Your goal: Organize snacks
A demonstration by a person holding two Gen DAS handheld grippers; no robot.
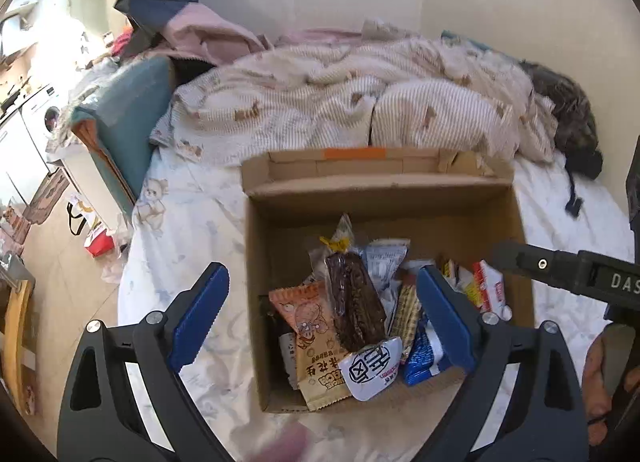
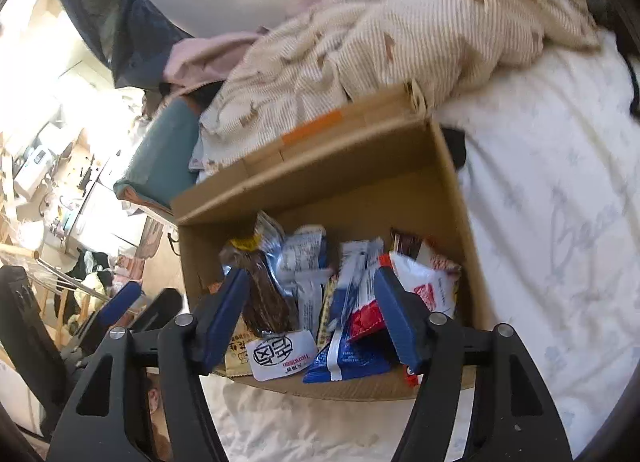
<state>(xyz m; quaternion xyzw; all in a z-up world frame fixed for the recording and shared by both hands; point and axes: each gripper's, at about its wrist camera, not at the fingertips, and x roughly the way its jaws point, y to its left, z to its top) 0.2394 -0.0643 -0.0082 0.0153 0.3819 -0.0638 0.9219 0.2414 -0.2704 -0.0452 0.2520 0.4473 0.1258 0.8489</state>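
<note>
An open cardboard box sits on the bed and holds several snack packets: a dark brown bar, an orange cartoon packet, a white round-ended packet, a blue packet and a red-and-white packet. My left gripper is open and empty above the box's near end. My right gripper is open and empty over the same box, above the brown bar, blue packet and red-and-white packet. The right gripper's body shows at the left wrist view's right edge.
The box rests on a white printed bedsheet. A striped bear-print duvet is bunched behind it, with a dark furry item at the far right. A teal cushion and cluttered floor lie beyond the bed's left edge.
</note>
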